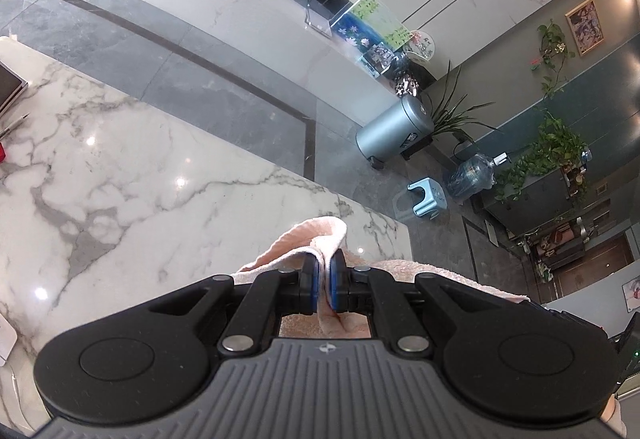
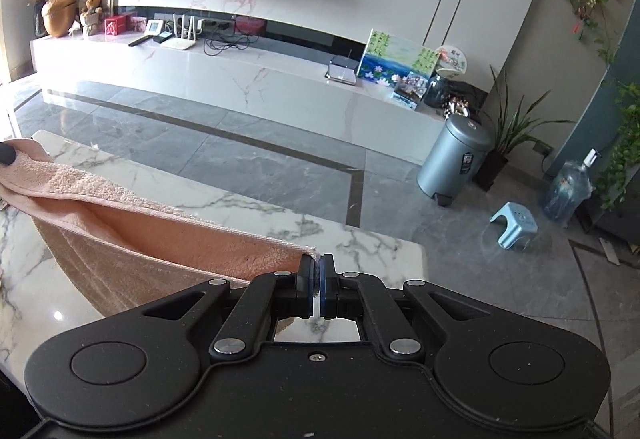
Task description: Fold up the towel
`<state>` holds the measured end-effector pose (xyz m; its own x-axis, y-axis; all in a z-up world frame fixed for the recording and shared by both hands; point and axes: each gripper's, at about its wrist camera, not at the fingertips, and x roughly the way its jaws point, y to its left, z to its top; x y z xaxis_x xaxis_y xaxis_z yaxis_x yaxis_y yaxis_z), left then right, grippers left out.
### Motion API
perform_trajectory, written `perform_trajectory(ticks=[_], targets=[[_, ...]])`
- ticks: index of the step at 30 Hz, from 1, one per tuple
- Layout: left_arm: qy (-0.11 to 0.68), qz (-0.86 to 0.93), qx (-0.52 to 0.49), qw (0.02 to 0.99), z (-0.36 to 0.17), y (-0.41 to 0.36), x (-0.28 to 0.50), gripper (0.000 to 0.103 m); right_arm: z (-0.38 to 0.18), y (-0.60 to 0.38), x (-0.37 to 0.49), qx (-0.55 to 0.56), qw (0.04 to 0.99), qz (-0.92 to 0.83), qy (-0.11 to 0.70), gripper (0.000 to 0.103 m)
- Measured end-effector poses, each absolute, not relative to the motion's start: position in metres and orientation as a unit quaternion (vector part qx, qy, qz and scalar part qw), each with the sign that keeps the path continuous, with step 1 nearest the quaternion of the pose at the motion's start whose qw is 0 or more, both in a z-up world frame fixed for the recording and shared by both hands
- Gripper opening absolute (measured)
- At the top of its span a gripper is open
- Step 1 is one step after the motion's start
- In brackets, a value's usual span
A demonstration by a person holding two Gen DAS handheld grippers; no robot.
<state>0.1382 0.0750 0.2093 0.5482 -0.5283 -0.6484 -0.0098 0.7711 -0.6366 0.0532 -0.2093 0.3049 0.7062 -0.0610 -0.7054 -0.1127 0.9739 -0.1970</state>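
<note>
A pink terry towel (image 2: 132, 235) hangs stretched above the white marble table (image 2: 240, 199), held up at both ends. My right gripper (image 2: 318, 266) is shut on the towel's near corner, its blue pads pinching the hem. At the far left edge of the right wrist view, the dark tip of my left gripper (image 2: 7, 153) holds the other end. In the left wrist view my left gripper (image 1: 324, 265) is shut on a folded-over edge of the towel (image 1: 308, 239), which bunches above and below the pads and trails off to the right.
A closed laptop (image 1: 10, 87), pens and a red item lie at the left of the marble table (image 1: 140, 159). Beyond the table's edge are grey floor tiles, a metal bin (image 2: 454, 159), a blue stool (image 2: 514, 225), a water bottle (image 2: 566, 191) and plants. A TV shelf lines the far wall.
</note>
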Motion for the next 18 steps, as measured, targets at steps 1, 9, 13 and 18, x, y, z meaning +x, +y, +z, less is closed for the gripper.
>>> perform_trajectory(ticks=[1,9,13,18], targets=[[0.449,-0.154,-0.303,0.826,0.208,0.076,0.139,0.005,0.304,-0.209,0.06,-0.113,0.917,0.013,0.382,0.001],[0.453,-0.137,-0.308,0.825,0.199,0.077,0.19,0.005,0.306,-0.201,0.13,-0.13,0.921,-0.002,0.367,0.001],[0.441,-0.138,-0.31,0.831,0.205,0.078,0.22,0.005,0.309,-0.198,0.168,-0.136,0.926,-0.007,0.352,0.001],[0.404,-0.154,-0.324,0.841,0.215,0.082,0.242,0.005,0.316,-0.206,0.202,-0.119,0.937,-0.013,0.327,0.001]])
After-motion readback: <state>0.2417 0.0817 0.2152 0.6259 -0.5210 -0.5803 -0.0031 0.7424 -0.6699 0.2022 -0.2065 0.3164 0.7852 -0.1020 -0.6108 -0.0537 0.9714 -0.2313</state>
